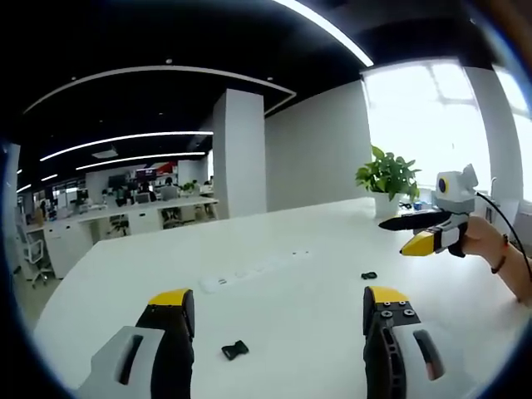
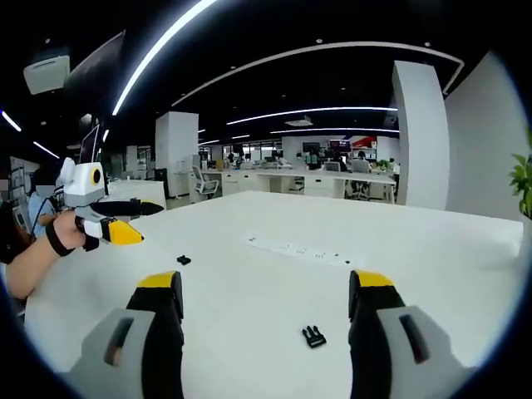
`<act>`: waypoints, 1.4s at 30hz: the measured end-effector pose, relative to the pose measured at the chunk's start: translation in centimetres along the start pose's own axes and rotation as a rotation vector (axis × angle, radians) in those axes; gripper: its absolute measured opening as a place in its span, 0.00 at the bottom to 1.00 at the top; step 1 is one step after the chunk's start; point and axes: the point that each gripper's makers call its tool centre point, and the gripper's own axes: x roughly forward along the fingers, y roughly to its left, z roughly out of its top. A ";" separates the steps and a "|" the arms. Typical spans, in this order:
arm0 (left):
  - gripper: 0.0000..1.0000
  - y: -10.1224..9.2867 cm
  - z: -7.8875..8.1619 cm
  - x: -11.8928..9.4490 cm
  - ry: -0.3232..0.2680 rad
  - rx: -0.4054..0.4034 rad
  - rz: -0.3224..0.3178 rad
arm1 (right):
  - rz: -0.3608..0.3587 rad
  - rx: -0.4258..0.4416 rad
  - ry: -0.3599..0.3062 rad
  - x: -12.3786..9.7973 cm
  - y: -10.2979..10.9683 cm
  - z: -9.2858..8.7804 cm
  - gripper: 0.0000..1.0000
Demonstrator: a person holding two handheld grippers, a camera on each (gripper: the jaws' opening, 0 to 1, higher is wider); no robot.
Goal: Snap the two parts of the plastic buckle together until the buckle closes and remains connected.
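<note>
Two small black plastic buckle parts are seen lying well apart on the smooth white table (image 1: 316,274): the socket half (image 1: 235,350) between the left gripper's (image 1: 278,312) spread jaws, the pronged half (image 2: 313,336) between the right gripper's (image 2: 264,293) spread jaws. Nothing is clamped by either gripper.

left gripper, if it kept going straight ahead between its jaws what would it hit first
Likely the small black buckle part lying on the white table just ahead of the open left gripper. Beyond it lie the flush sockets. Depth is hard to judge, and it may pass above the part.
</note>
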 end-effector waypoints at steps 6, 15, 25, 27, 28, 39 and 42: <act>0.84 0.2 0.1 0.4 -0.007 -0.015 -0.001 | 0.000 -0.006 0.006 0.5 -0.2 0.0 0.82; 0.85 0.9 0.4 0.6 -0.009 -0.024 0.001 | -0.005 -0.015 0.023 1.1 -0.5 -0.5 0.82; 0.84 1.2 0.7 0.7 -0.006 -0.015 0.003 | -0.008 -0.018 0.027 1.2 -0.8 -0.1 0.82; 0.84 1.1 0.6 0.7 -0.005 -0.012 0.003 | -0.008 -0.027 0.028 1.3 -0.8 0.1 0.82; 0.84 1.1 0.5 0.7 0.000 -0.010 0.004 | -0.010 -0.029 0.028 1.3 -0.8 0.2 0.82; 0.82 2.0 0.2 0.5 -0.007 -0.029 0.013 | -0.006 -0.012 -0.013 1.8 -1.1 1.0 0.82; 0.82 2.0 -0.2 0.7 -0.001 -0.024 0.012 | 0.002 0.002 -0.020 1.9 -1.2 0.6 0.81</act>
